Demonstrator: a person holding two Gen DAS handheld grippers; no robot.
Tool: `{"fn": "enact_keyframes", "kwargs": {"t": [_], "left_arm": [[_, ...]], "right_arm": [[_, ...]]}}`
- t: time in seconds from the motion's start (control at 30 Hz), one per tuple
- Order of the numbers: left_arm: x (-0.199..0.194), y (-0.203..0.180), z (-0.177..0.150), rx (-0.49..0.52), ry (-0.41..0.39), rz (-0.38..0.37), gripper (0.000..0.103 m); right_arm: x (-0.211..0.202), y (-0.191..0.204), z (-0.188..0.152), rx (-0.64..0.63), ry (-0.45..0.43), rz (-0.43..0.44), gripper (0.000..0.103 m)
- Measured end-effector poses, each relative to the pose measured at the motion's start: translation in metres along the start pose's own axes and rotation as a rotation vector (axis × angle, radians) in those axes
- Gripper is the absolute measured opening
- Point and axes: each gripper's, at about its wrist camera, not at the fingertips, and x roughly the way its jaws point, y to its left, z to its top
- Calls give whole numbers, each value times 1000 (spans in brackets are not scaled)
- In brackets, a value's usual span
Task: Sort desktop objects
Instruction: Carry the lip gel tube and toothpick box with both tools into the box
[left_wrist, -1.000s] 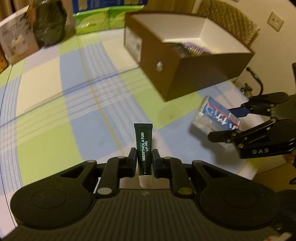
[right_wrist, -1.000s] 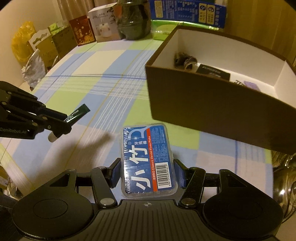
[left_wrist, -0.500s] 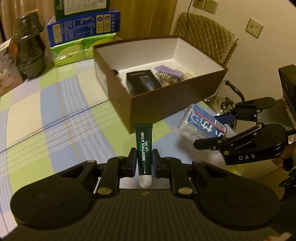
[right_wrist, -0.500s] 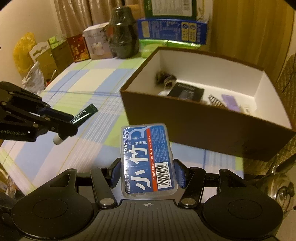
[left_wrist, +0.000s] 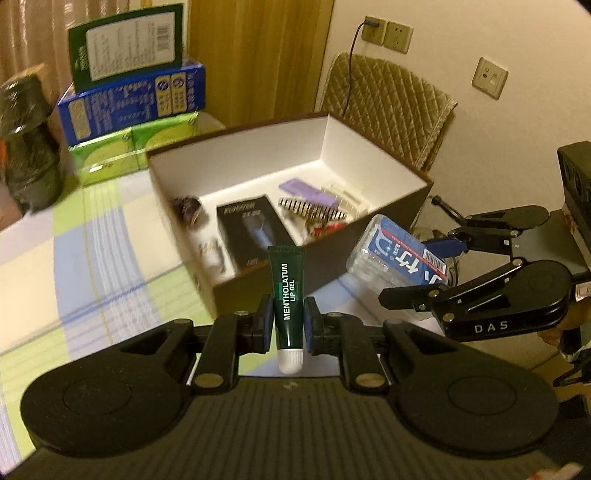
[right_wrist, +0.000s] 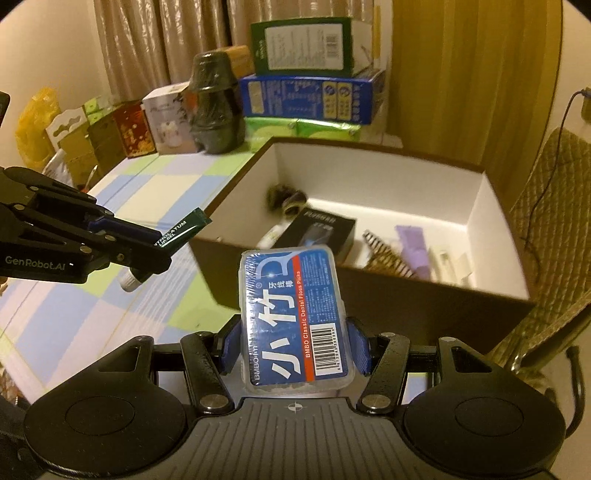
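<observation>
Since a second ago both our tools have risen toward the brown box (left_wrist: 325, 266), and we now look down into it instead of at its side wall. It stands on the checked tabletop (left_wrist: 92, 243), white inside, holding a black carton (left_wrist: 247, 229) with lettering too blurred to read, a striped comb (left_wrist: 314, 212) and a purple card (left_wrist: 308, 190). Behind it are stacked cartons: green (right_wrist: 306, 44) on blue (right_wrist: 310, 98), small print illegible. Our right tool (right_wrist: 293, 341) is clamped at mid width on a clear case (right_wrist: 293, 317) above the box's near wall, labelled "BMBO Classic Dental Floss Picks". Its body reads "DAS" in the left view. Our left tool (left_wrist: 288, 325), marked "GenRobot.AI", is pinched narrow on a dark green tube (left_wrist: 288, 299) reading "MENTHOLATUM LIP GEL", white cap rearward, just before the box.
</observation>
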Motion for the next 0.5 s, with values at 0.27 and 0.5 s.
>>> {"fn": "enact_keyframes", "kwargs": {"t": [0.27,0.5], "left_arm": [[22,-5,35,13,-28,-15,13],[43,3,65,-6,-39,-8,13]], "right_arm": [[3,-32,27,36,-55,-53,56],[21,-55,53,60,-75,-70,56]]}}
